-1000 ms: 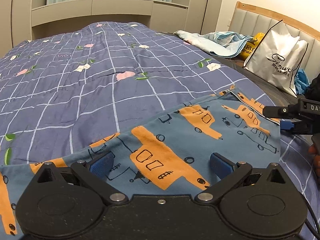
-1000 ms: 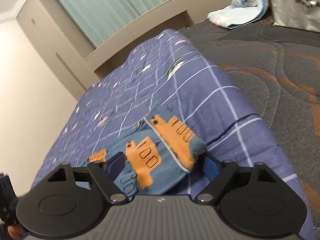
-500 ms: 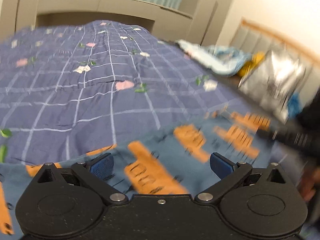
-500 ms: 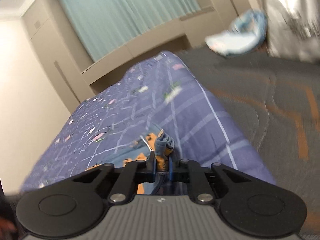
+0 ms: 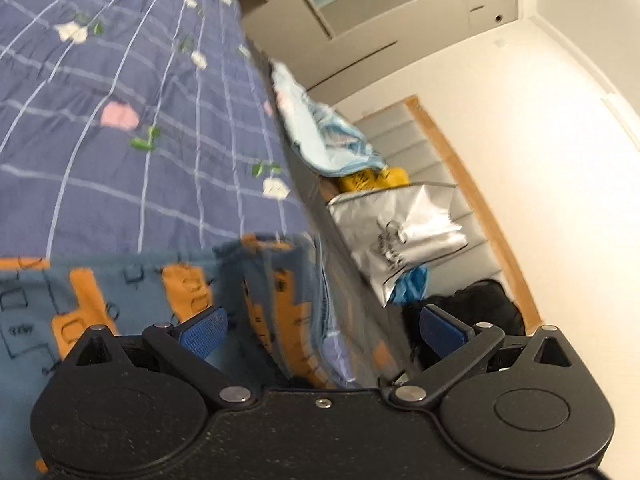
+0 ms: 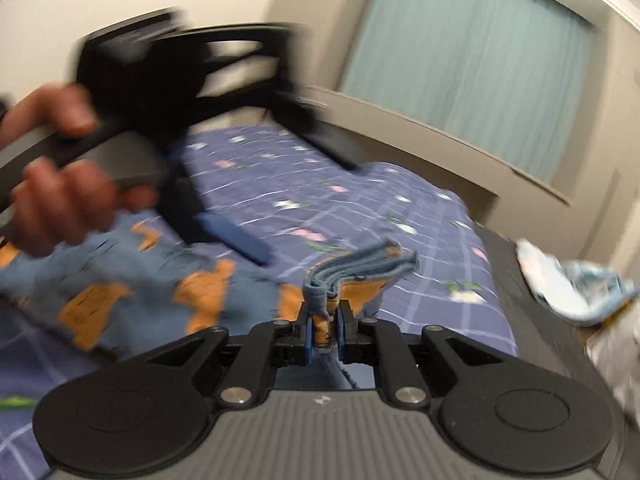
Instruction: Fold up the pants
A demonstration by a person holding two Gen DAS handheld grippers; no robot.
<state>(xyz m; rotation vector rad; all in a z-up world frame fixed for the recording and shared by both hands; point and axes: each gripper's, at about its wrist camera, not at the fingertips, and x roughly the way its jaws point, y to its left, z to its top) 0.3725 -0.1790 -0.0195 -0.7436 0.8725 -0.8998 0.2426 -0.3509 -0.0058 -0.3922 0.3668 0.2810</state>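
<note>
The pants [image 5: 132, 292] are blue with orange truck prints and lie on the purple checked bedspread [image 5: 120, 128]. In the left wrist view a raised fold of the pants [image 5: 280, 300] stands between the blue pads. My left gripper [image 5: 322, 326] is open and hangs tilted over it. My right gripper [image 6: 323, 326] is shut on a bunched edge of the pants [image 6: 352, 268] and lifts it off the bed. In the right wrist view the left gripper [image 6: 224, 216], blurred and held in a hand, is above the pants.
A silver shopping bag [image 5: 400, 232], a yellow object [image 5: 372, 178] and a light blue cloth [image 5: 324, 136] lie on the grey mattress by the padded headboard [image 5: 440, 160]. A black item [image 5: 480, 308] lies near the bag. A curtained window [image 6: 472, 60] is at the far end.
My right gripper closed on the pants' edge and lifted it. My left gripper swung and tilted toward the headboard side, staying open.
</note>
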